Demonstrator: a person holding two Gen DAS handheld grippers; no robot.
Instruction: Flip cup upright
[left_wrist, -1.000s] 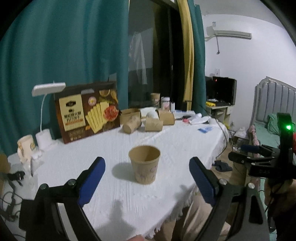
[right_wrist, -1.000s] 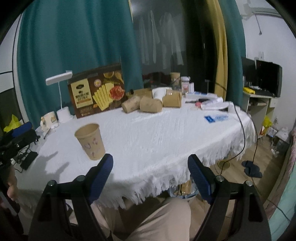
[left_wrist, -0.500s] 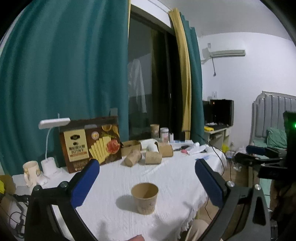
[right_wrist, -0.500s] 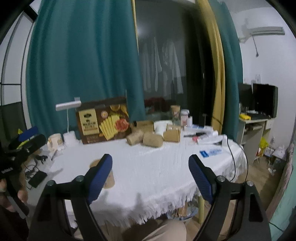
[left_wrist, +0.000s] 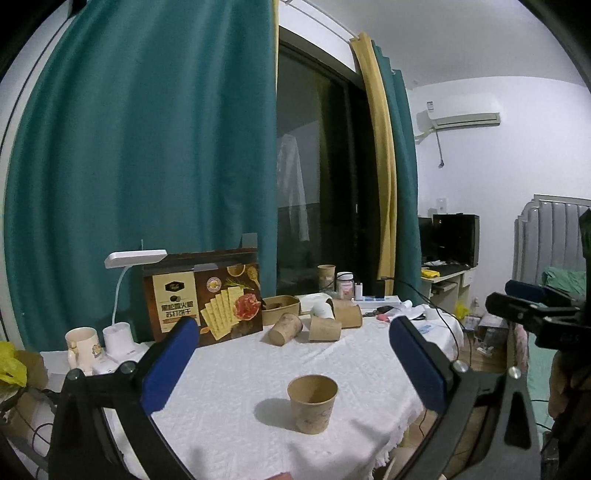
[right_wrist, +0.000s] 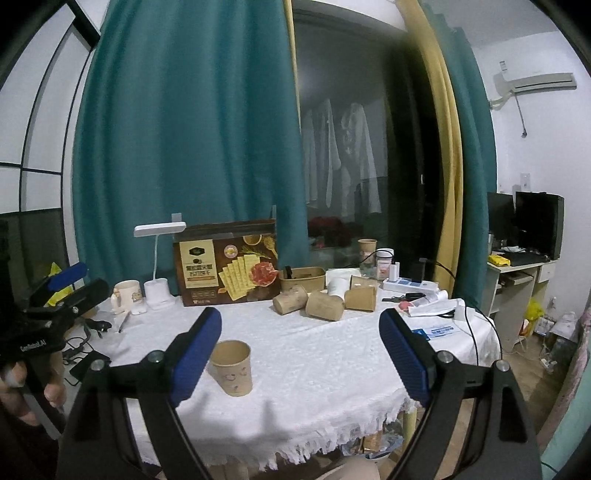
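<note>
- One brown paper cup (left_wrist: 313, 403) stands upright, mouth up, near the front edge of the desk (left_wrist: 240, 376), on the white tablecloth; a faint printed pattern marks its side.
- Two grippers are held above and short of the desk, both clear of the cup: the left gripper (left_wrist: 291, 362) has its jaws spread wide and empty, with the cup showing low between them.
- The right gripper (right_wrist: 301, 354) also has its jaws wide apart and empty; in its view the cup (right_wrist: 231, 367) sits just behind the left blue pad (right_wrist: 195, 354).
- Three more paper cups (right_wrist: 325, 303) lie on their sides at the back of the desk, near a kraft paper bowl (right_wrist: 302, 277).
- A brown cracker box (right_wrist: 226, 272) stands behind them, printed with crackers and Chinese writing too small to read.
- A white desk lamp (right_wrist: 159, 258) and a mug (right_wrist: 125, 294) stand to its left.
- The left gripper's body carries white lettering, roughly "CoRoboLAI" (right_wrist: 31, 347).
</note>
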